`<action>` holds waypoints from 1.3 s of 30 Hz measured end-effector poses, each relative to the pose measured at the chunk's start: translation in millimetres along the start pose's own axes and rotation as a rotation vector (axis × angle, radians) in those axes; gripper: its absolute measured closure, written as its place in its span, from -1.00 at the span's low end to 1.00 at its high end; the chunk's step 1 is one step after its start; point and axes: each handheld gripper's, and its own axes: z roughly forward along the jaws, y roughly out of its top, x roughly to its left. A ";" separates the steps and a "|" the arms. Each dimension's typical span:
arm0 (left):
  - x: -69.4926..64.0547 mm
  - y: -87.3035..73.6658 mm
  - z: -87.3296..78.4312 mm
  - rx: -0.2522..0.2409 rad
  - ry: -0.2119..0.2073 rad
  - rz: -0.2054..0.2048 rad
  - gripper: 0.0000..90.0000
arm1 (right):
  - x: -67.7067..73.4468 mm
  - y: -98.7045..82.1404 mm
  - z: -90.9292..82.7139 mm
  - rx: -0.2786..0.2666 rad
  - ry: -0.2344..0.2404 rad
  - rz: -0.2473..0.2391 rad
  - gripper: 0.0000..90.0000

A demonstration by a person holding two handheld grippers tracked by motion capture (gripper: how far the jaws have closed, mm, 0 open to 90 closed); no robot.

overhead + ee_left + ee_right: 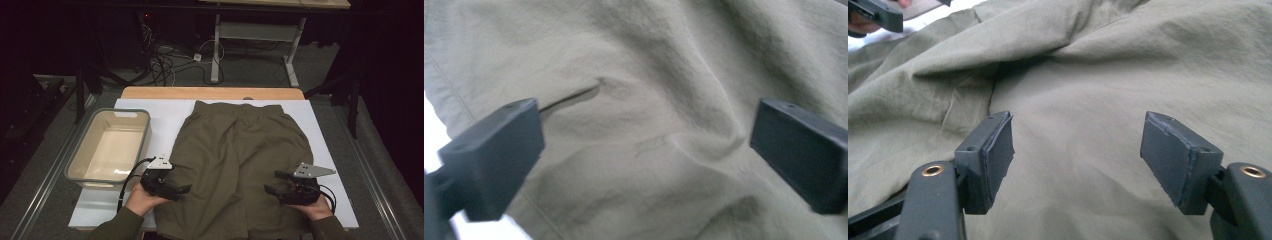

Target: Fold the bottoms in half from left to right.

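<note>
A pair of olive-green shorts lies spread flat across the middle of the surface, waistband toward the far edge and leg hems hanging over the near edge. The cloth is creased, with a slit pocket showing in the left gripper view. The left gripper hovers over the left side of the shorts near the near edge, its fingers spread wide over the cloth with nothing pinched between them. The right gripper sits over the right side of the shorts, near the near-right corner, its fingers also parted and gripping nothing. A grey plastic tub stands by the left edge, just beside the shorts.
</note>
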 end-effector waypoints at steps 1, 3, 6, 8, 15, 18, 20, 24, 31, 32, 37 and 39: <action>0.4 1.3 1.3 0.003 -0.001 -0.001 -1.00 | 0.2 -0.1 0.0 0.000 0.000 -0.001 -0.34; 0.8 3.2 3.3 0.002 0.006 0.003 -1.00 | 0.3 0.1 0.6 -0.001 0.000 -0.005 -0.34; 2.9 7.8 6.3 0.002 0.008 0.004 -1.00 | 0.9 1.0 2.0 0.000 0.001 -0.010 -0.35; 5.0 14.6 8.8 0.001 0.026 0.003 -1.00 | 0.9 0.9 3.4 0.008 0.001 -0.011 -0.36; 11.6 23.7 13.3 -0.009 0.047 -0.024 -1.00 | 0.4 0.7 4.3 0.010 0.001 -0.008 -0.39; 14.4 28.1 15.4 -0.010 0.051 -0.029 -1.00 | 0.4 1.4 4.2 0.006 -0.003 -0.011 -0.40; 16.6 31.8 16.8 -0.014 0.055 -0.030 -1.00 | 0.3 1.3 4.4 0.008 -0.006 -0.011 -0.42; 22.2 38.5 21.0 -0.017 0.071 -0.034 -0.98 | 0.1 1.3 4.5 0.006 -0.016 -0.005 -0.46; 31.1 49.5 27.4 -0.020 0.082 -0.043 -0.98 | -0.4 1.7 3.7 0.001 -0.025 0.005 -0.49; 32.3 51.3 27.6 -0.023 0.086 -0.043 -0.98 | -0.4 1.8 3.7 0.000 -0.025 0.006 -0.49; 39.2 58.6 29.2 -0.038 0.096 -0.058 -0.96 | -0.5 1.8 2.9 -0.001 -0.027 0.009 -0.49; 42.3 60.9 30.5 -0.047 0.099 -0.064 -0.96 | -0.9 1.7 2.6 -0.004 -0.027 0.011 -0.49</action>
